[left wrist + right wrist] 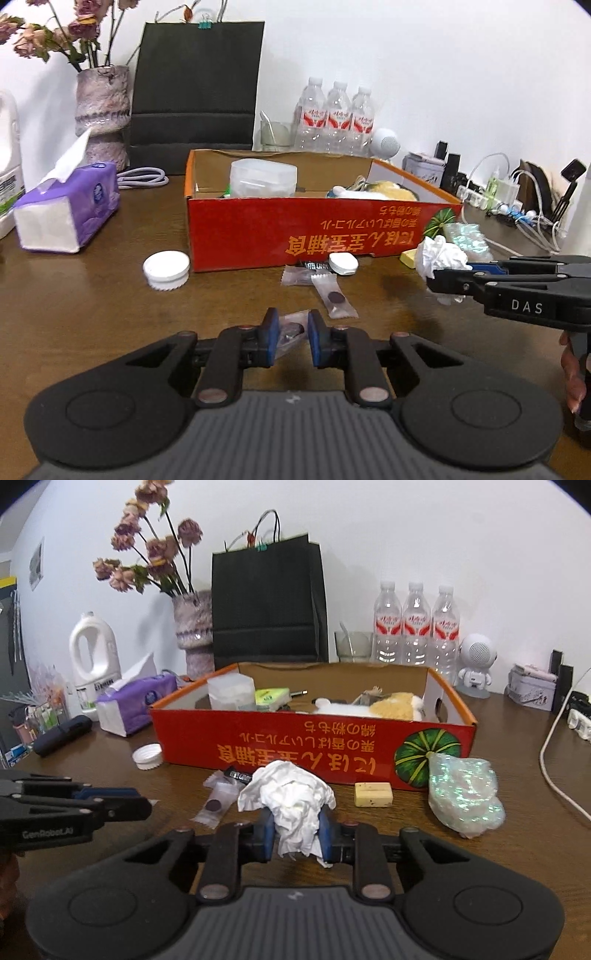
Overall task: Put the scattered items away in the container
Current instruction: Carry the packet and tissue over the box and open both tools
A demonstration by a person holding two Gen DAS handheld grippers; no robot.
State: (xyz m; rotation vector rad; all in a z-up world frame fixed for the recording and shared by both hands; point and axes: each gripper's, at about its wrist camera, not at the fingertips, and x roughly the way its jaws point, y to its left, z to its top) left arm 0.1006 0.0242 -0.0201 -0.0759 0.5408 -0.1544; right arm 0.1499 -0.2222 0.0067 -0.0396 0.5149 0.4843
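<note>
The red cardboard box (258, 229) stands open at mid-table, also in the right wrist view (280, 734); it holds a clear tub (263, 177) and a plush toy (391, 705). My left gripper (290, 338) has its fingers closed around a clear snack packet (291, 332) low over the table. My right gripper (297, 832) is shut on a crumpled white tissue (291, 801), also seen in the left wrist view (439, 258). Loose in front of the box lie clear packets (334, 297), white caps (166, 267) (343, 263), a yellow block (372, 794) and an iridescent bag (465, 797).
A purple tissue pack (70, 206), a vase (103, 110), a black paper bag (195, 92), water bottles (338, 114), a white jug (94, 657) and a white speaker (476, 664) line the back. Chargers and cables (517, 210) crowd the right edge.
</note>
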